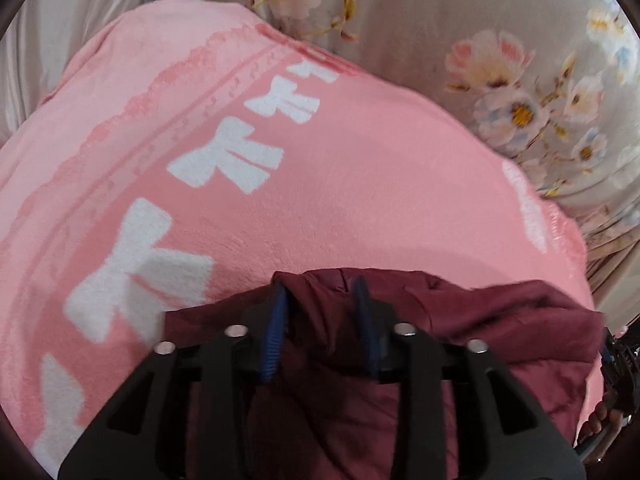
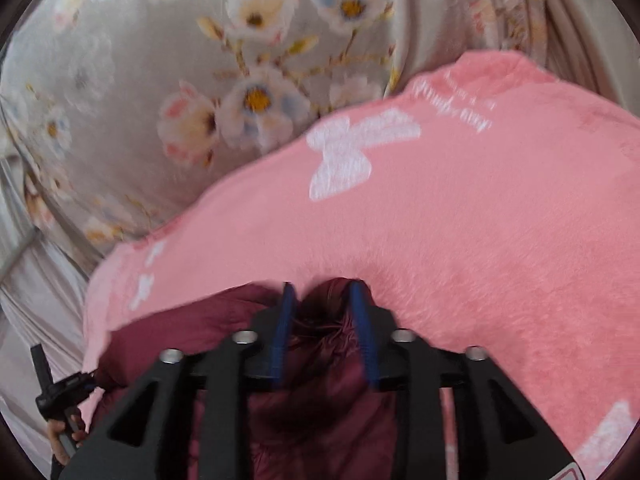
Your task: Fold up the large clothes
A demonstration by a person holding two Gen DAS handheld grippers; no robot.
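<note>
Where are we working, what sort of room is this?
Probably a bedroom, on a bed: a fleecy pink blanket lies over a floral sheet, with the maroon garment on top.

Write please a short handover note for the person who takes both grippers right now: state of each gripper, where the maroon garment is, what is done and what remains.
Left gripper: shut on a bunched part of the maroon garment.
Right gripper: shut on another bunch of the maroon garment.
Position: the garment hangs at both grippers over the pink blanket, which lies on the floral sheet.
Done: both grasps are made. No finished fold is visible.
Left: probably spread the garment flat on the blanket, then fold it.
</note>
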